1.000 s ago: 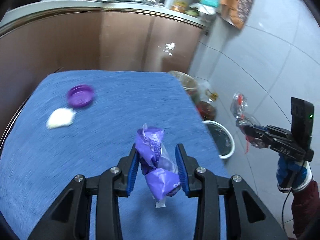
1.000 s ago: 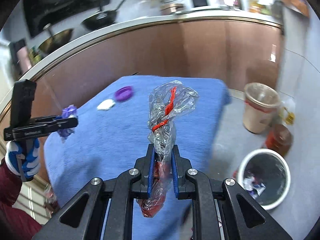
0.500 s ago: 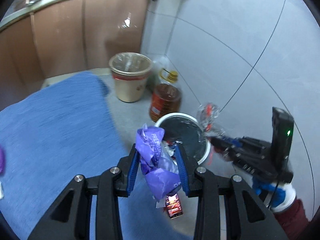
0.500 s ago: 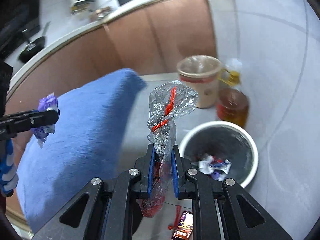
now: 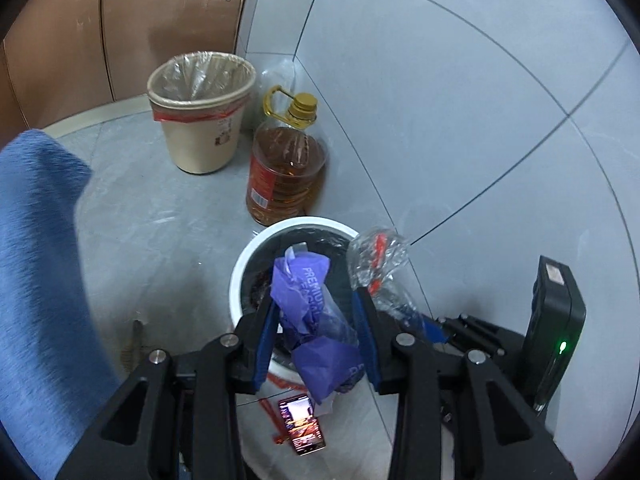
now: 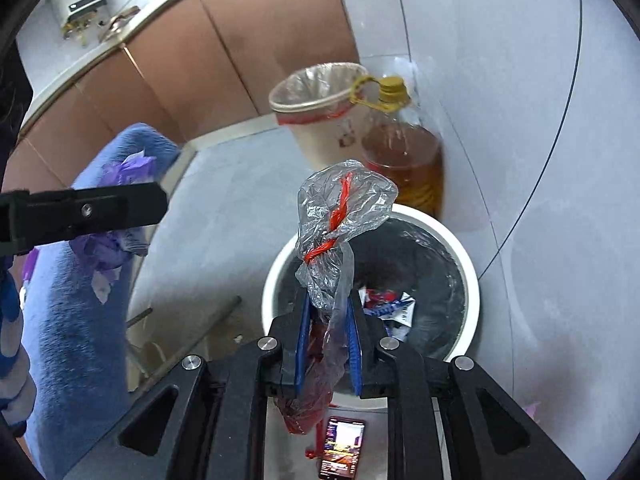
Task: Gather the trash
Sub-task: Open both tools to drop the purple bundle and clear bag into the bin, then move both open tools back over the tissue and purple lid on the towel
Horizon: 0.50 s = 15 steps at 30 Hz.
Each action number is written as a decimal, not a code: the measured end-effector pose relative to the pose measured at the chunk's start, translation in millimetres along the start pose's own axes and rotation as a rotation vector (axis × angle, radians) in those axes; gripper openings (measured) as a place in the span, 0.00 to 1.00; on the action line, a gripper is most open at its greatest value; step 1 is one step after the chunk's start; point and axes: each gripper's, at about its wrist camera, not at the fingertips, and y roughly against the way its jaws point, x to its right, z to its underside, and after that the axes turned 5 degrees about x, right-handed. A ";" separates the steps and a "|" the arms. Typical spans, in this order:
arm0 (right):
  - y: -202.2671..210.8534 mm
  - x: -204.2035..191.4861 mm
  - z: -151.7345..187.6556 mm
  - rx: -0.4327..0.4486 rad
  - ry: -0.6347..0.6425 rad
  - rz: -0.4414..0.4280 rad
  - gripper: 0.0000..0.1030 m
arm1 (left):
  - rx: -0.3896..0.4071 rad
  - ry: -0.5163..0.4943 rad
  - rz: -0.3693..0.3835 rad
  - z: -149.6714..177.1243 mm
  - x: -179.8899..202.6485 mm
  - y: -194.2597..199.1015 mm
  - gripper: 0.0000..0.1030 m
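Both over white bin (image 5: 256, 248), ready for drop. Left gripper (image 5: 316, 340) clamped on purple wrapper (image 5: 308, 304); right gripper (image 6: 328, 340) clamped on clear bag (image 6: 340, 216).

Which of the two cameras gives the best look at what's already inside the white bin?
The right wrist view. It looks down into the white bin, where crumpled wrappers lie against the dark liner. In the left wrist view the purple wrapper held in the left gripper covers most of the bin's opening, so its contents are hidden.
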 end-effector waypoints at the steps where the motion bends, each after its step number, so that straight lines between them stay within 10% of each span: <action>1: -1.3 0.9 1.3 -0.004 0.000 0.006 0.18 | -0.003 0.002 0.003 -2.1 1.9 -5.0 0.35; 15: -1.9 13.7 9.0 -0.007 -0.022 0.069 0.39 | 0.072 0.024 0.044 -9.5 8.6 1.5 0.46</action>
